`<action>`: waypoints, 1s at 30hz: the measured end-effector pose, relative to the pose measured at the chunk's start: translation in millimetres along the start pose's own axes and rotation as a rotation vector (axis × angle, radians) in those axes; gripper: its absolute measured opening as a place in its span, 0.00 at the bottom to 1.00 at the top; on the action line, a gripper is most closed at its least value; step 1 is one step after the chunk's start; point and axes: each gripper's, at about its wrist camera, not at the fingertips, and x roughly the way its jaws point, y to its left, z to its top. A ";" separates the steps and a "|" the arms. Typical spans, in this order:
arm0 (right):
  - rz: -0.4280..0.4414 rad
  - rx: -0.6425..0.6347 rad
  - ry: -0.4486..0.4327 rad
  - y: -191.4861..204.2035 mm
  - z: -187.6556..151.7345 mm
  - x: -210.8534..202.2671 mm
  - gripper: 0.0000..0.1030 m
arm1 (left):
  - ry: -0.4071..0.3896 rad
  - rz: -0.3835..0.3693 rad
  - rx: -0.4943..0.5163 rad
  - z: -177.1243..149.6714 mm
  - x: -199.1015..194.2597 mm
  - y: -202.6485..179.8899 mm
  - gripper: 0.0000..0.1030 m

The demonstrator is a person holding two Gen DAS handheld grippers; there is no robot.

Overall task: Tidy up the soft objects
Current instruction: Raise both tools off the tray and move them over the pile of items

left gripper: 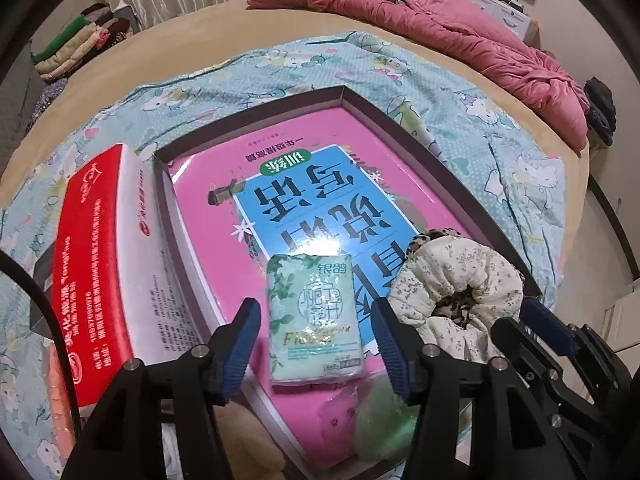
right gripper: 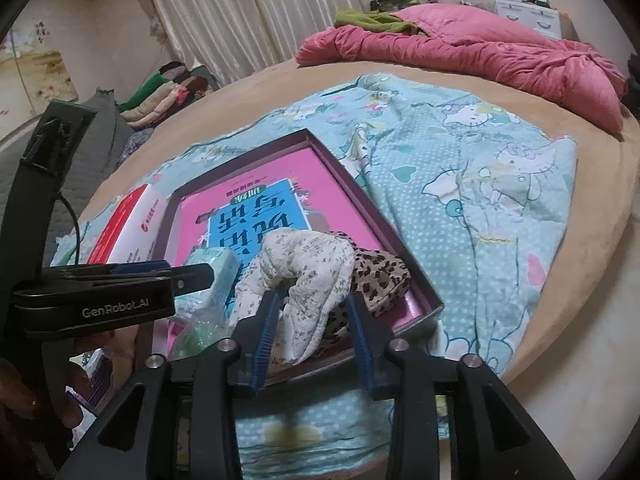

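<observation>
A shallow dark box (left gripper: 400, 120) holds a pink book (left gripper: 224, 216). A green tissue pack (left gripper: 316, 316) lies on the book. My left gripper (left gripper: 316, 332) is open, its blue pads (left gripper: 240, 344) on either side of the pack without touching it. A white floral scrunchie (left gripper: 456, 296) sits at the box's right side beside a leopard-print one (right gripper: 380, 276). My right gripper (right gripper: 316, 320) has its pads (right gripper: 266, 332) around the white scrunchie (right gripper: 308, 276), which bulges up between them; whether they press it is unclear. Green fluffy stuff (left gripper: 384, 428) lies by the box's near edge.
A red and white carton (left gripper: 104, 264) stands just left of the box. Everything rests on a Hello Kitty sheet (right gripper: 480, 184) on a tan round bed (right gripper: 592, 264). A pink quilt (right gripper: 480, 48) lies at the far side. Folded clothes (right gripper: 164, 92) are stacked by the curtain.
</observation>
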 end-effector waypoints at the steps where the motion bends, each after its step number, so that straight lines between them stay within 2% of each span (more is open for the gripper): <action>1: -0.003 0.001 -0.004 -0.3 0.4 -1.0 0.41 | -0.001 -0.005 -0.006 -0.3 -1.2 1.0 0.56; 10: -0.038 -0.005 -0.015 1.1 1.6 -4.6 0.55 | -0.029 -0.037 -0.037 -2.0 -22.7 5.0 0.61; 15: -0.066 -0.021 -0.024 4.4 2.4 -8.2 0.62 | -0.082 -0.065 -0.048 -5.0 -48.2 5.7 0.71; 24: -0.088 -0.062 -0.070 14.3 5.1 -21.1 0.72 | -0.139 -0.033 -0.051 -17.9 -82.0 8.9 0.74; 30: -0.087 -0.073 -0.076 20.4 5.5 -27.5 0.73 | -0.171 -0.014 -0.064 -31.3 -102.2 17.4 0.74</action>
